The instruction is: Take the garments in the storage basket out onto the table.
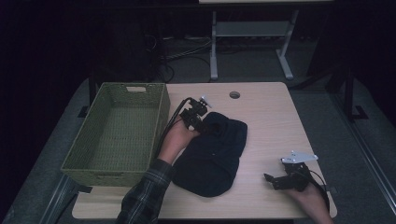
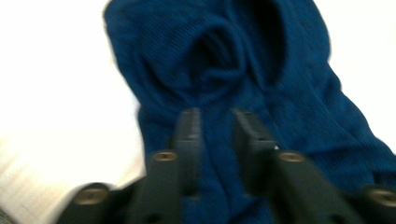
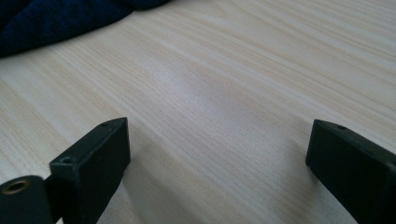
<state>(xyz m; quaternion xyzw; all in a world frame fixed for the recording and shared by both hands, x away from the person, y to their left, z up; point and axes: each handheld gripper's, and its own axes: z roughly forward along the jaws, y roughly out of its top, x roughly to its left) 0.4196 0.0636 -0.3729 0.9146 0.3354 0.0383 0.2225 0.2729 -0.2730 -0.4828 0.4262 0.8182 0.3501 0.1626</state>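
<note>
A dark blue garment (image 1: 212, 154) lies crumpled on the middle of the wooden table (image 1: 275, 121). At the garment's far left edge, my left gripper (image 1: 205, 127) has its jaws close together with a fold of the blue cloth (image 2: 280, 93) pinched between them (image 2: 217, 116). A hand in a plaid sleeve holds it. My right gripper (image 1: 272, 179) rests low near the table's front right, apart from the garment. Its jaws stand wide open (image 3: 217, 140) over bare wood, and a corner of the garment (image 3: 46, 18) shows beyond them.
A green woven basket (image 1: 161, 112) sits at the table's left side, close beside my left hand, with nothing inside. A round cable hole (image 1: 234, 94) marks the table's far edge. White desk legs (image 1: 214, 46) and cables stand on the floor behind.
</note>
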